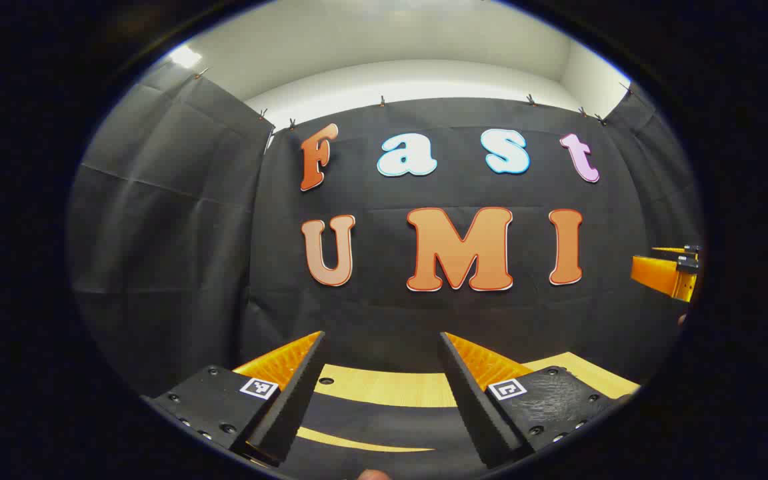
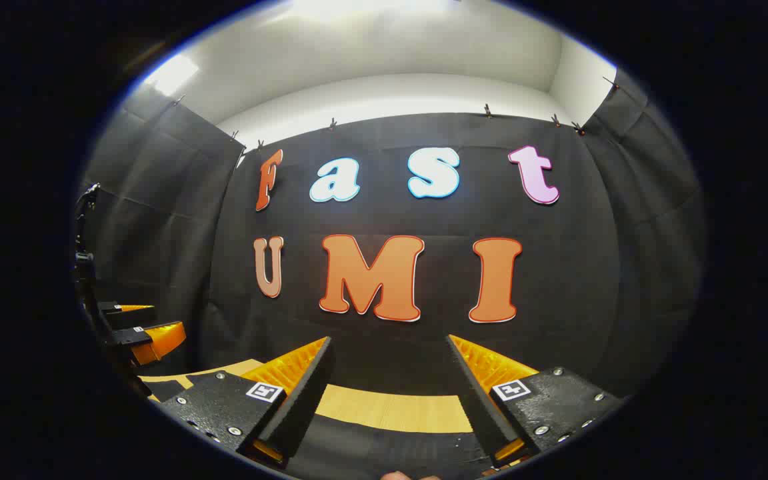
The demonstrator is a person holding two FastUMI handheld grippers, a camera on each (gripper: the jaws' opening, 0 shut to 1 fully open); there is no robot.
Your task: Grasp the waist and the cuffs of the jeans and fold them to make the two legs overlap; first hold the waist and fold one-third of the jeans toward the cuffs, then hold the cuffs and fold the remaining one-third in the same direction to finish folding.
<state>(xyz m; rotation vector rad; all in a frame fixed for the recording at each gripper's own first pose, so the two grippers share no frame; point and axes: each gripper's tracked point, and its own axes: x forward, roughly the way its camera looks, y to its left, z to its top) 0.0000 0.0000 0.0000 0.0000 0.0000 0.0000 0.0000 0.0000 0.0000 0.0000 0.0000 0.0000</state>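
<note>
Hovering level and aimed at the black cloth wall (image 1: 177,220), both claws were raised above the work rather than down on it, which reads as a ready pose before any grasp. The left claw (image 1: 381,373) had its two fingers spread wide apart with nothing between them. The right claw (image 2: 389,380) was likewise spread wide and empty. In the left gripper view, the right claw appeared as a small shape at the far right edge (image 1: 667,273); in the right gripper view, the left claw showed at the lower left (image 2: 141,330), so the two were held side by side, well apart, probably spaced to take the garment at two points.

Below the fingers lay the pale wooden counter (image 1: 384,387), seen as a light band near the wall. A dark, flat stretch of fabric (image 1: 384,427) crossed the counter just under the left claw, with a thin strip of wood showing again nearer the camera; a similar dark stretch (image 2: 384,450) lay under the right claw. This was likely the jeans, spread flat on the counter, though waist and cuffs could not be told apart and the colour of the fabric was too dark to judge. No fold could be made out, so the first fold seemed not yet begun.

No box, bin or other container was to be seen.
</note>
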